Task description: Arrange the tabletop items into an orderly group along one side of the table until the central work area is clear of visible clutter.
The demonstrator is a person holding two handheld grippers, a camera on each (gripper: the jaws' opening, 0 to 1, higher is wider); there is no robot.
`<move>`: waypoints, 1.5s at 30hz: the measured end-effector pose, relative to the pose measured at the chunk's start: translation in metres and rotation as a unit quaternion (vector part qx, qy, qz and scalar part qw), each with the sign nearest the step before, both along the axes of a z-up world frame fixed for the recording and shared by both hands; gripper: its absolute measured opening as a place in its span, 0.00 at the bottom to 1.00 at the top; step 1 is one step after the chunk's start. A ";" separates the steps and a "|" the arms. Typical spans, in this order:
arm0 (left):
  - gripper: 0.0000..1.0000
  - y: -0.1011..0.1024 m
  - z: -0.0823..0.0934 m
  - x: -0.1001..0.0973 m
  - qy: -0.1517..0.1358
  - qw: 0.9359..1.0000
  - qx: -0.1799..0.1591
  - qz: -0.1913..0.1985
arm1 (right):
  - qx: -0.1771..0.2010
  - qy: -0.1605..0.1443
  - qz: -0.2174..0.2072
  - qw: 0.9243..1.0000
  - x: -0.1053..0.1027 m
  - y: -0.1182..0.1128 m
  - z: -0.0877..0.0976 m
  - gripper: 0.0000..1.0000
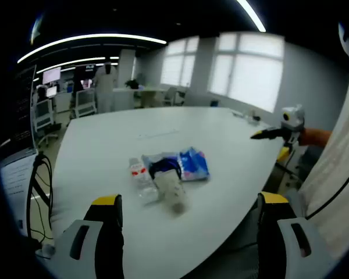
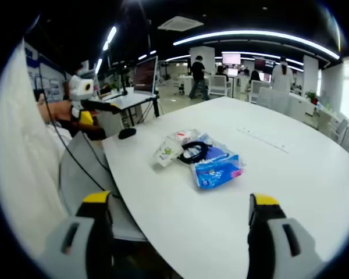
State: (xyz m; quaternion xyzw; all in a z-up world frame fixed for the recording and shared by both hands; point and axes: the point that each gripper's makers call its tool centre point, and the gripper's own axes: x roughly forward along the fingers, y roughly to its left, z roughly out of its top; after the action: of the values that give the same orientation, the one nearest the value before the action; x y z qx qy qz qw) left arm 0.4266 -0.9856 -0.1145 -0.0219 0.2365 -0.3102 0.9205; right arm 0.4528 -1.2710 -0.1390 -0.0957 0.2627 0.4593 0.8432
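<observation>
A small pile of items lies on the white table [image 1: 104,145]: a blue packet [image 1: 193,164], a black coiled cable [image 1: 163,167], a clear bottle with a red label [image 1: 141,174] and a white paper cup on its side [image 1: 171,189]. My left gripper [image 1: 190,199] is open, short of the pile and touching nothing. My right gripper [image 1: 276,133] shows at the table's right edge, held by a hand. In the right gripper view the same blue packet [image 2: 217,168], cable [image 2: 195,153], cup [image 2: 167,152] and bottle [image 2: 183,137] lie ahead of my open right gripper [image 2: 180,199]. The left gripper [image 2: 84,96] shows at far left.
A small black object [image 2: 127,133] sits near the table [image 2: 291,192] edge, with a grey chair [image 2: 84,168] beside it. A thin strip [image 2: 262,139] lies farther across. The person's white clothing [image 1: 337,168] is close by. Desks, monitors and people [image 2: 198,72] stand in the background.
</observation>
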 end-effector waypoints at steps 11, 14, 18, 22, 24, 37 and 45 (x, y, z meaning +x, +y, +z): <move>0.93 -0.002 0.000 0.000 -0.001 1.000 -0.001 -0.002 | 0.001 0.001 0.002 1.000 -0.001 -0.001 0.000 0.97; 0.94 -0.002 0.000 0.001 -0.002 1.000 -0.001 -0.001 | 0.000 0.002 0.002 1.000 -0.001 -0.001 0.001 0.96; 0.94 -0.002 0.001 0.001 -0.002 1.000 0.000 -0.002 | 0.003 0.000 0.003 1.000 0.000 0.000 0.002 0.96; 0.94 -0.001 0.001 0.001 -0.002 1.000 0.000 -0.001 | 0.005 0.000 0.004 1.000 0.000 0.001 0.003 0.96; 0.93 -0.002 0.001 0.001 -0.002 1.000 -0.001 -0.001 | 0.006 0.001 0.004 1.000 0.000 0.001 0.003 0.96; 0.93 -0.001 0.006 0.002 -0.008 1.000 0.000 -0.003 | 0.007 -0.003 0.007 1.000 0.002 0.003 0.008 0.96; 0.93 -0.002 0.007 0.004 -0.009 1.000 0.002 -0.005 | 0.007 -0.006 0.012 1.000 0.006 0.005 0.011 0.96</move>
State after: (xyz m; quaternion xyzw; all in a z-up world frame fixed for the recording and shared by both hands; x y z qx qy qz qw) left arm 0.4308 -0.9875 -0.1075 -0.0161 0.2288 -0.3146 0.9211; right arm 0.4588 -1.2665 -0.1283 -0.0955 0.2537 0.4702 0.8399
